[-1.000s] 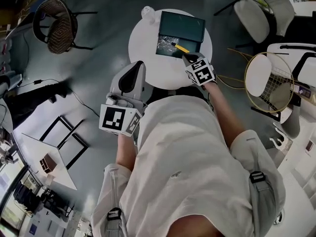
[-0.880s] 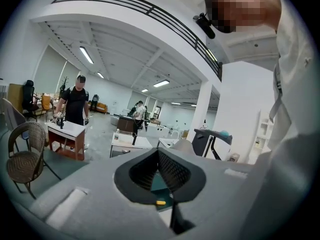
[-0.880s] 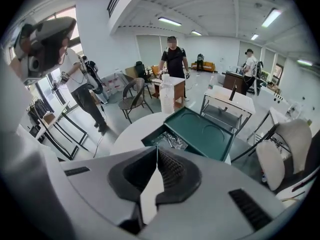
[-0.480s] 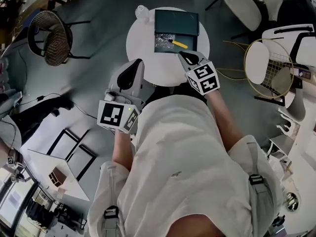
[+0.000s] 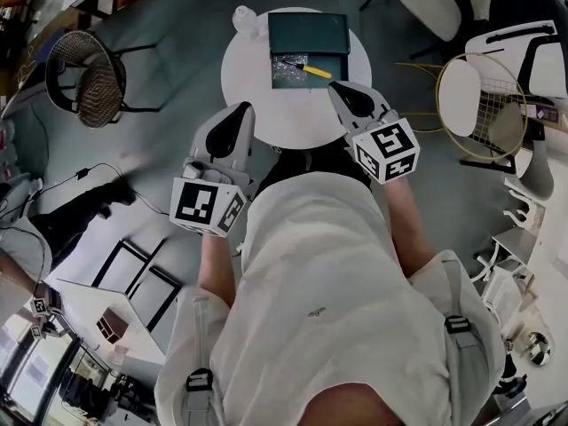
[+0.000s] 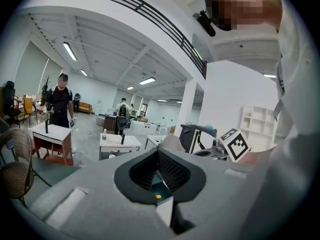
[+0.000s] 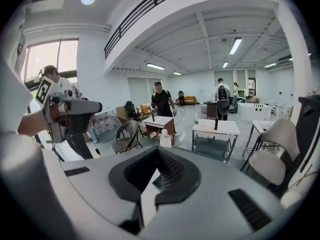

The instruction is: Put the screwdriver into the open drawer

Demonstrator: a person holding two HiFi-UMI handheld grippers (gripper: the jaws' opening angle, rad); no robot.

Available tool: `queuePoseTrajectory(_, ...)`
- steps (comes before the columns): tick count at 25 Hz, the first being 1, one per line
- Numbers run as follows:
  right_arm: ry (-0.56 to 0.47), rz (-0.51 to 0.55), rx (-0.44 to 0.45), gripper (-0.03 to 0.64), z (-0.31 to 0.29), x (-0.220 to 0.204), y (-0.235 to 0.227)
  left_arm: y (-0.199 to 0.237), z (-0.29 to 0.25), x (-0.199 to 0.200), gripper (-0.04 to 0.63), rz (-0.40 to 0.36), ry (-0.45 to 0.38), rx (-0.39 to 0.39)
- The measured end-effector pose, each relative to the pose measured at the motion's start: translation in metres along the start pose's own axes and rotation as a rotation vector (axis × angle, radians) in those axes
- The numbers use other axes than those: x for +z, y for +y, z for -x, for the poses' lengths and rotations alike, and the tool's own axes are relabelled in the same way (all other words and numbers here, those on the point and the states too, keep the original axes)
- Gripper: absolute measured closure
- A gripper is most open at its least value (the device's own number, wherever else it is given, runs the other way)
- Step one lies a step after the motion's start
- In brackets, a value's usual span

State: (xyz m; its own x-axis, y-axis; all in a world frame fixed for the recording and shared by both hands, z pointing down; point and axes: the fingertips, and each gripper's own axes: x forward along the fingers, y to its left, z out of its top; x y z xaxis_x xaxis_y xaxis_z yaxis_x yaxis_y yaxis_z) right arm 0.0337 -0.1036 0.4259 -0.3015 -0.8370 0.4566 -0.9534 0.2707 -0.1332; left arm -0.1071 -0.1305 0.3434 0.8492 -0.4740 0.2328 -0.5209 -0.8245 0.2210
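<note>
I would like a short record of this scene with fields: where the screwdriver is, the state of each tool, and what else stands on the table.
screwdriver: yellow handle, seems to lie in the open drawer
drawer: pulled out of a dark green box, toward the person
table: round, white; carries the box and a white bottle
left tool: shut, empty, at the table's near left edge
right tool: shut, empty, apart from the screwdriver
task: looks done
</note>
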Motion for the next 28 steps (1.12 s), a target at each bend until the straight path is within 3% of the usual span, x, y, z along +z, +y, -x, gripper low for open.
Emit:
queuePoseTrajectory(13, -0.285, 0.033, 0.018, 0.607, 0.096, 0.066, -0.011, -0.057, 0.006, 0.002, 0.583, -0.031, -0.036, 0.043)
queuePoseTrajectory(28, -0.33, 0.035, 0.12, 0.607, 0.233, 0.001, -0.017, -0.196, 0.017, -0.035, 0.584, -0.016, -0.033, 0.074)
